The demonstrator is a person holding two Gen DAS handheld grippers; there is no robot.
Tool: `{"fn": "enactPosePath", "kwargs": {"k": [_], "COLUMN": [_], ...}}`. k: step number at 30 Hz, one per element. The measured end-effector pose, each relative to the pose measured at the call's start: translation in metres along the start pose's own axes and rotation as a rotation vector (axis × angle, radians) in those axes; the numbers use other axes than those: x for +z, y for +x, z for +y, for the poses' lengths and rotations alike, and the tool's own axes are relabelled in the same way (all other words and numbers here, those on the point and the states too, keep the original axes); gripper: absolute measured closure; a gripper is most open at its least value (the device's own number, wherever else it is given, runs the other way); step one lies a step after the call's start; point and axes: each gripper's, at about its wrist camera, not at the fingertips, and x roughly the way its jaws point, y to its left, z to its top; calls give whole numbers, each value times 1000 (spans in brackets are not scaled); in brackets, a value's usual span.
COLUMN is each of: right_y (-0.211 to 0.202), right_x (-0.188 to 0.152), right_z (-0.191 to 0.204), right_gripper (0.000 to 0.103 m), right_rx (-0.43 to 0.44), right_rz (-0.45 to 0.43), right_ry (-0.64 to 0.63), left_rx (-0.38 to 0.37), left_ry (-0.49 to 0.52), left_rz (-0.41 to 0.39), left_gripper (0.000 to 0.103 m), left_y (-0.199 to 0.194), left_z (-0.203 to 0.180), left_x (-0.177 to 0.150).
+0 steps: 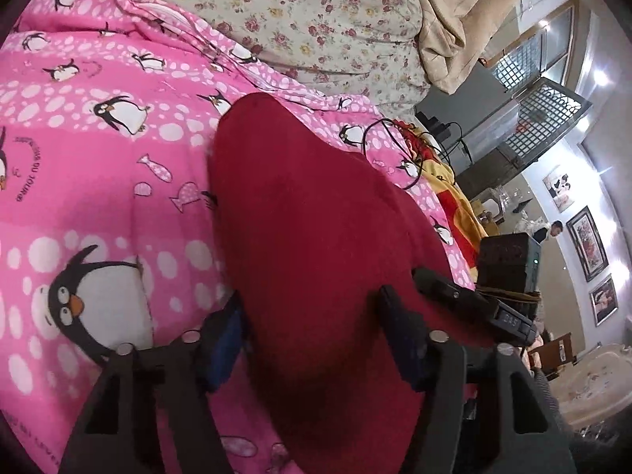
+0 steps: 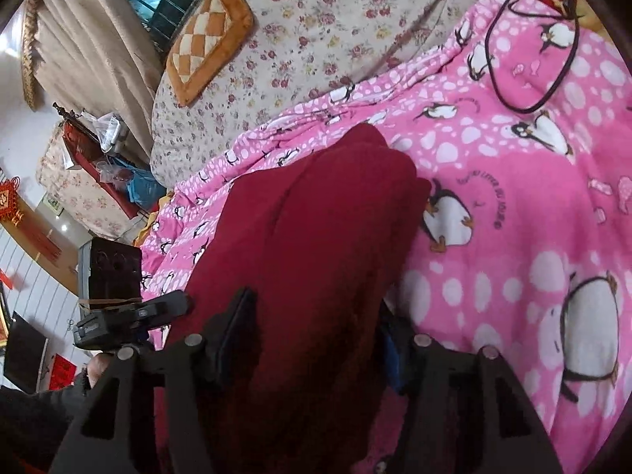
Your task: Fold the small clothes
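A dark red garment (image 1: 312, 213) lies on a pink penguin-print blanket (image 1: 98, 150). My left gripper (image 1: 312, 316) has its two fingers on either side of a bunched part of the garment, which fills the gap between them. My right gripper (image 2: 312, 316) stands the same way on the same red garment (image 2: 316, 217), the cloth passing between its fingers and hanging down toward the camera. The other gripper shows at the edge of each view: right one (image 1: 474, 300), left one (image 2: 130, 312). The fingertips are partly hidden by cloth.
A floral quilt (image 1: 316, 19) lies beyond the pink blanket (image 2: 513, 217). A black cable loop (image 2: 529, 59) rests on the blanket at the far side. An orange checked cushion (image 2: 209, 35) sits on the quilt. A red and yellow cloth (image 1: 446, 170) lies at the bed edge.
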Motion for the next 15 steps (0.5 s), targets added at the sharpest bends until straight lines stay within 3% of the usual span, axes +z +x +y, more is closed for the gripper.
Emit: {"fn": "enactPosePath", "kwargs": {"k": [4,7,11,15], "right_y": [-2,-2,-9,16], "right_x": [-3,5,22,49], "right_z": [4,10,33,53], "right_gripper": [43,63,67,67], "right_rx": [-34,-56,-31,42], "right_rz": [6,8,-38,-39], "right_ry": [-17,-20,-64,-53], "left_rx": [14,9,36,79], "left_ry": [22,30,28,9], "left_rz": [-16,-16,-49,-68], "left_gripper": [70,80,80,80], "left_y": [0,-7,-31,-65], "left_z": [0,-2,1,17], "left_x": [-3,2,25,64]}}
